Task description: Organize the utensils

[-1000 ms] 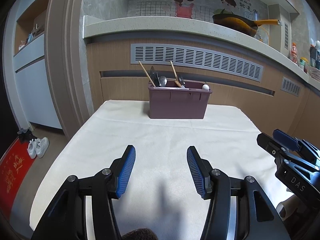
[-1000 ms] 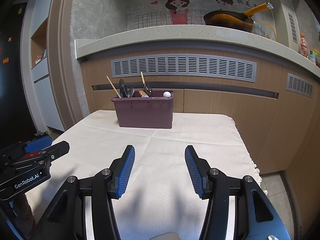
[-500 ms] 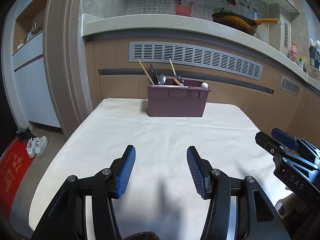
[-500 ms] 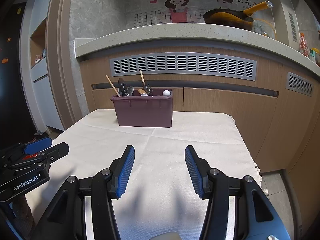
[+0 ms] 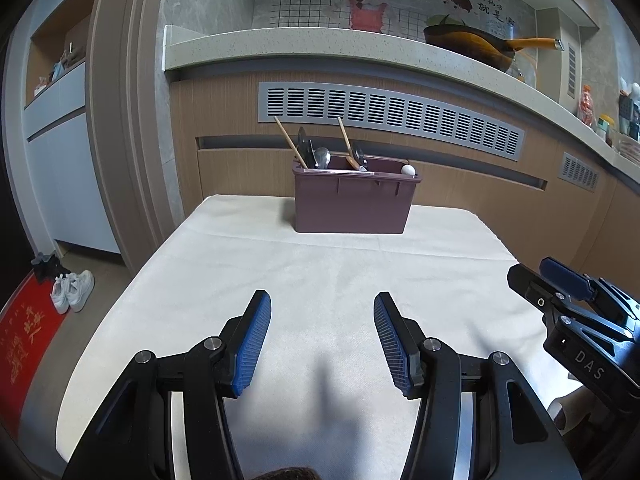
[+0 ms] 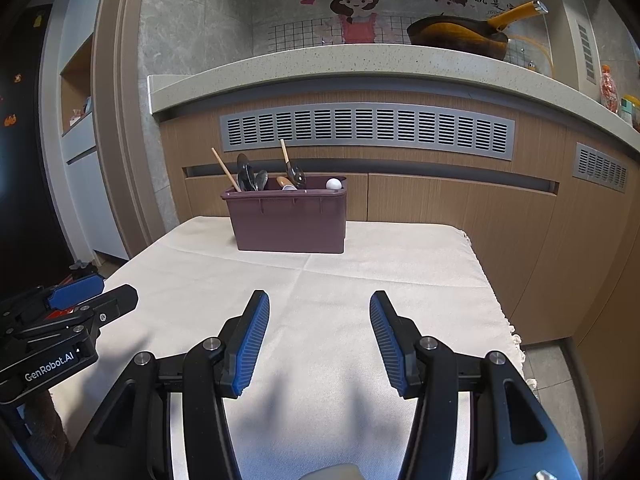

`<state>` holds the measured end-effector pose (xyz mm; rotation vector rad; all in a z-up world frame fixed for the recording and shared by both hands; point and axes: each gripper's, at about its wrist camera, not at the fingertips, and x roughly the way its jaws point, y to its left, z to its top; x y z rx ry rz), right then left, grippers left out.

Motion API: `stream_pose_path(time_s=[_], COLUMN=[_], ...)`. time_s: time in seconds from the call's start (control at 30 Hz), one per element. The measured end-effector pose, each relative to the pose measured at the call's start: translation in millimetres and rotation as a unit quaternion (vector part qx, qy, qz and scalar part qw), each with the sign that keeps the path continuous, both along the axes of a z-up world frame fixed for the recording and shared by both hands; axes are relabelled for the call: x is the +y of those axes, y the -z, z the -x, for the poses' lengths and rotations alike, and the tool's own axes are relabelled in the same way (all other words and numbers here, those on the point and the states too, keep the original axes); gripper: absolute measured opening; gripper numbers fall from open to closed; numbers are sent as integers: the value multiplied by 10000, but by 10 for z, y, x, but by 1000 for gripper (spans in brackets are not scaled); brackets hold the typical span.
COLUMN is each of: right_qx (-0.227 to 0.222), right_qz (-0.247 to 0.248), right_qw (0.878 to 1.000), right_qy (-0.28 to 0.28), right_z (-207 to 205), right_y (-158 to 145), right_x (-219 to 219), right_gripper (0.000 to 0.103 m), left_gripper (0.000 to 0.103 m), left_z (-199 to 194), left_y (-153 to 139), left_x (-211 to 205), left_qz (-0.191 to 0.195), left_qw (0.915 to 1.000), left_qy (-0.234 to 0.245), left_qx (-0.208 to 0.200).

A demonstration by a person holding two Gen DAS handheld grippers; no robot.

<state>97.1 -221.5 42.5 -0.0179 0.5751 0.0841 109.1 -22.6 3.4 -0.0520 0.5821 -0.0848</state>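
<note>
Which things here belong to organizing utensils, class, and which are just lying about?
Belong to the job:
- maroon plastic utensil bin
- wooden-handled and metal utensils standing in it
- open left gripper
- open right gripper

Just lying about:
- orange-handled wok on the counter
- white sneakers on the floor

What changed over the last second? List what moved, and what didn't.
Little changed. The left gripper drifted slightly, so the purple utensil bin sits a bit higher in its view; the right gripper barely moved. Nothing was grasped or released: both stay open and empty above the tablecloth, and the utensils stay in the bin.
</note>
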Motion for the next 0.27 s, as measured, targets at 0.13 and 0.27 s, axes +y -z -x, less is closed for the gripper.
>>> stream_pose_path(time_s=[0.13,0.27], right_qx=[8,-14], right_qz=[-18,6], right_qw=[10000,10000], right_qy=[0,9], right_z=[-2,-15], right_y=[-5,-12], right_x=[-11,-14], right_gripper=[50,51], left_gripper=[55,55], left_z=[-7,8], left_y=[10,13], left_x=[-3,-13], left_qz=[21,29], left_qw=[10000,10000], left_qy=[27,28], left_qx=[35,46])
